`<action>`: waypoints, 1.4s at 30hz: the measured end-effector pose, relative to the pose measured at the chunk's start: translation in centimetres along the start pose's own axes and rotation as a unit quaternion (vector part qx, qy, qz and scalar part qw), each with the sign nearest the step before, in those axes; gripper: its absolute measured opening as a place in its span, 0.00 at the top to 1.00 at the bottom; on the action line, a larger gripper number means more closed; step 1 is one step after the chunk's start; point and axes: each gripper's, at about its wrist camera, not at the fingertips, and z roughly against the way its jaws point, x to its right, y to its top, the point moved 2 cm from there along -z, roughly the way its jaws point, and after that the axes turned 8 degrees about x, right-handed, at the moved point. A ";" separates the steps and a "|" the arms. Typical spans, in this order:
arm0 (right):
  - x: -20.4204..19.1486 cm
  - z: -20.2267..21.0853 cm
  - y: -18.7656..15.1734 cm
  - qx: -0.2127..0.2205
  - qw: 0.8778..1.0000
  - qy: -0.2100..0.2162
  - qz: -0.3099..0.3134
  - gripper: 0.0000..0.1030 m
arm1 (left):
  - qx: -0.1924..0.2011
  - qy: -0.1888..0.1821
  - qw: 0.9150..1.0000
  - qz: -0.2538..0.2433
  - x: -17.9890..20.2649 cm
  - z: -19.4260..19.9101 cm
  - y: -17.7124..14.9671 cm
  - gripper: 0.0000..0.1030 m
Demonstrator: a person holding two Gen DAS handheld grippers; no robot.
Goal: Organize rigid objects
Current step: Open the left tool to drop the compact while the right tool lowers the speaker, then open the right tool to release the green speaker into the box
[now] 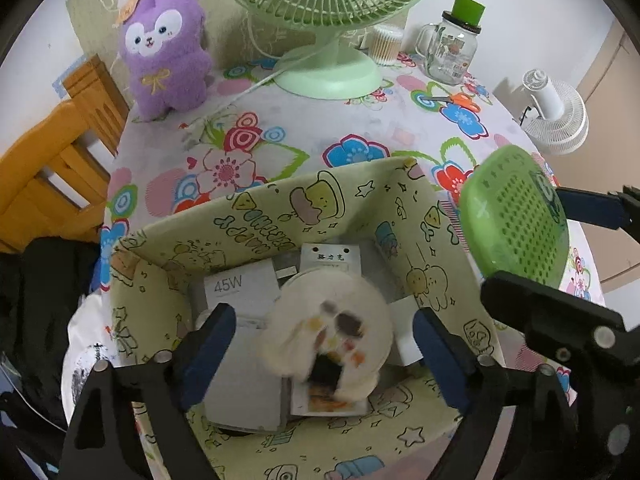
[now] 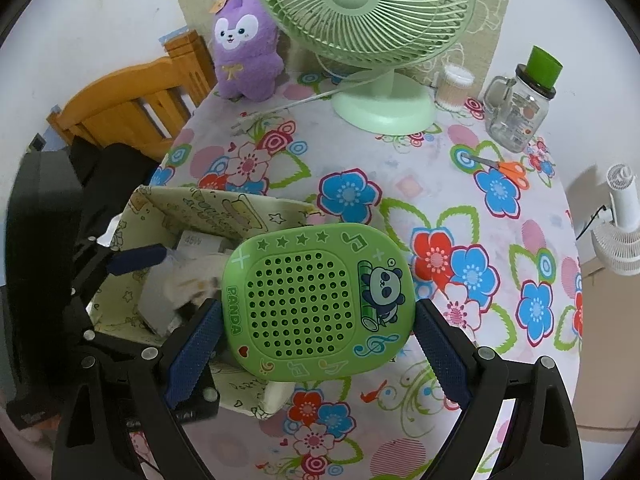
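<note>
Between our left gripper (image 1: 324, 344) and its spread blue pads sits a blurred round cream object (image 1: 332, 332), touched by neither pad, above the yellow cartoon-print storage box (image 1: 280, 204). Inside that box we see a white carton marked 45W (image 1: 240, 288) and other flat white boxes. To the right, our right gripper (image 2: 318, 330) clamps the green panda speaker (image 2: 316, 300) by its two side edges, holding it off the floral tablecloth (image 2: 400, 184) just beside the box's right wall. Farther back stand a purple plush toy (image 2: 246, 48), a green desk fan (image 2: 368, 20) and a glass mug jar (image 2: 516, 116), with orange scissors (image 2: 504, 169) lying near the jar.
</note>
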 end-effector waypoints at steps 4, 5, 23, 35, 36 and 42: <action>-0.8 0.3 0.1 0.004 1.000 -0.002 0.004 0.08 | 0.002 0.005 1.000 0.006 -0.7 0.9 -0.4 0.05; -1.0 0.4 0.1 0.005 1.000 -0.002 0.005 0.08 | 0.001 0.005 1.000 0.006 -0.9 1.1 -0.5 0.03; -7.0 -1.6 0.1 0.000 1.000 0.025 0.017 0.08 | -0.020 0.037 0.999 0.001 -3.4 2.9 -2.6 0.01; -7.5 -4.4 -0.6 -0.036 0.999 0.027 -0.027 0.02 | -0.027 0.040 0.999 -0.023 -3.3 2.5 -2.8 0.00; -7.4 -4.4 -0.6 -0.035 0.999 0.020 -0.027 0.00 | -0.029 0.037 0.999 -0.024 -3.2 2.5 -2.8 0.00; -7.1 -3.2 -0.6 -0.027 0.999 0.006 -0.030 0.00 | -0.030 0.021 0.999 -0.018 -2.9 2.7 -2.8 0.00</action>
